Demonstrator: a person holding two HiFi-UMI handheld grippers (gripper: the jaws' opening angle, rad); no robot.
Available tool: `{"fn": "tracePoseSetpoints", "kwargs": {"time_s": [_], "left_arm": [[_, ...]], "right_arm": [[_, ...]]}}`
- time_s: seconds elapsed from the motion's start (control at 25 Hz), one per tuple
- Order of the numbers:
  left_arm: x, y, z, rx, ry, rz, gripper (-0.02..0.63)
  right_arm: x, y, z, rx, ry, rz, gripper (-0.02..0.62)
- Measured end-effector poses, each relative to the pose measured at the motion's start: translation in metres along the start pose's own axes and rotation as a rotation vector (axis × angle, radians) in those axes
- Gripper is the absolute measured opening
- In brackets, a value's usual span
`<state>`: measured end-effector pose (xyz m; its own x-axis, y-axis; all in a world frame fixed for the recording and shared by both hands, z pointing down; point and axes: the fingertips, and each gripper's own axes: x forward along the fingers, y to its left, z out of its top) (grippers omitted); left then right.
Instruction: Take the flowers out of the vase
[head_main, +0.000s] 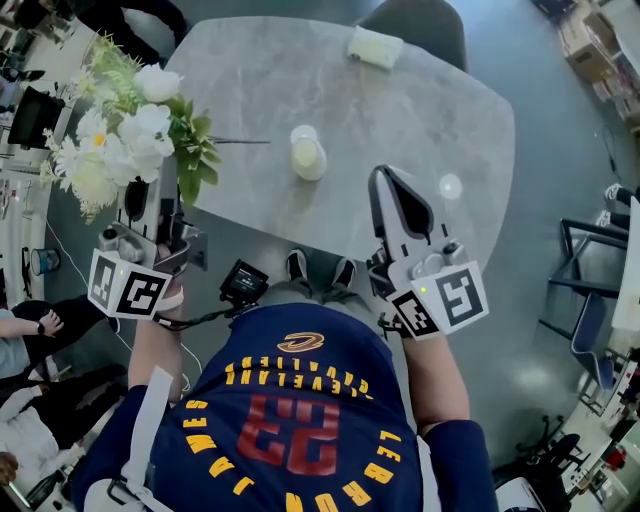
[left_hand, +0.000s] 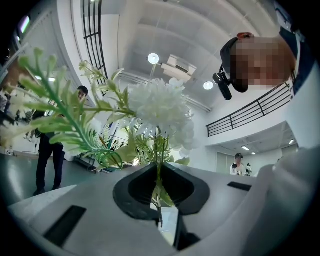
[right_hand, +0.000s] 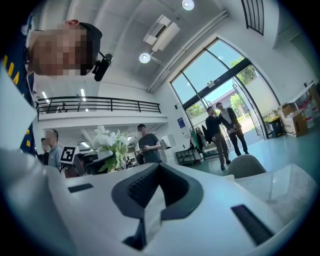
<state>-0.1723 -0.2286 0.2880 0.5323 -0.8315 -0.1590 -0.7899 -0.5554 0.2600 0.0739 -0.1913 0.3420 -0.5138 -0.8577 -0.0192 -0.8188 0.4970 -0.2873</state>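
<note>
My left gripper (head_main: 150, 195) is shut on the green stems of a bunch of white flowers (head_main: 125, 130) with green leaves. It holds the bunch in the air off the table's left edge, clear of the vase. In the left gripper view the stems (left_hand: 159, 172) run up between the closed jaws to a white bloom (left_hand: 162, 107). The small cream vase (head_main: 308, 155) stands upright near the middle of the grey marble table (head_main: 400, 100). My right gripper (head_main: 385, 180) is shut and holds nothing, right of the vase over the table's near edge; its closed tips (right_hand: 159, 167) show in the right gripper view.
A pale folded cloth (head_main: 375, 46) lies at the table's far side, with a grey chair (head_main: 420, 20) behind it. Black chair frames (head_main: 585, 290) stand on the floor at the right. People stand in the hall beyond (right_hand: 227, 130).
</note>
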Motion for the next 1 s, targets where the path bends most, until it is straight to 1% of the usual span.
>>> {"fn": "tracePoseSetpoints", "kwargs": {"time_s": [0.24, 0.64, 1.0], "left_arm": [[0.0028, -0.0054, 0.0020, -0.004, 0.001, -0.003, 0.037], [0.0067, -0.0063, -0.0013, -0.007, 0.002, -0.002, 0.037], [0.0027, -0.0031, -0.0020, -0.011, 0.002, -0.005, 0.037]], "right_arm": [[-0.0026, 0.0002, 0.0062, -0.007, -0.005, 0.007, 0.008], [-0.0023, -0.0038, 0.0043, -0.005, -0.002, 0.011, 0.008], [-0.0022, 0.0015, 0.0021, -0.004, -0.005, 0.011, 0.008]]}}
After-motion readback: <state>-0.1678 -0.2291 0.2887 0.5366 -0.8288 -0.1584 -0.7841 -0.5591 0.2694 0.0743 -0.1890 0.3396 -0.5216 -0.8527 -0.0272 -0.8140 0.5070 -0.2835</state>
